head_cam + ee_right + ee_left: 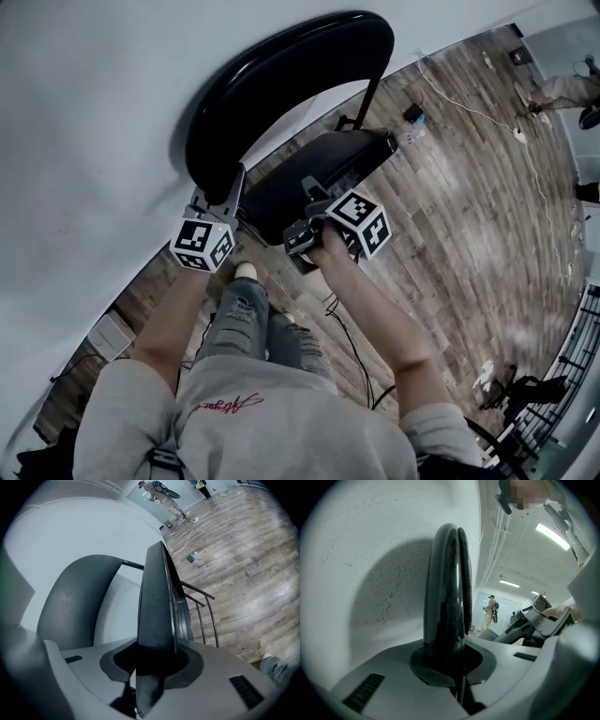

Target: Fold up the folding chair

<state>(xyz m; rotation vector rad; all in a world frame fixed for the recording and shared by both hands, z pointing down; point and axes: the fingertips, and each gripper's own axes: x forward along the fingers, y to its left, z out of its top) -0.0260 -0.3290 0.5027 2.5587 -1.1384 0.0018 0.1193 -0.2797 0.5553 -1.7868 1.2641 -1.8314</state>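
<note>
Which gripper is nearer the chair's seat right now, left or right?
Right. The right gripper has its jaws shut on the edge of the seat. The left gripper is off the seat, clamped on the edge of the backrest beside it.

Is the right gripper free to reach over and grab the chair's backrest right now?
Probably not yet: the right gripper is clamped on the seat edge, so it would have to let go first. The backrest itself is close and unobstructed, with the left gripper holding its edge.

Dim, washed-out fisheye views; dark vignetted corners; glaring ceiling strip lights (553,535).
</note>
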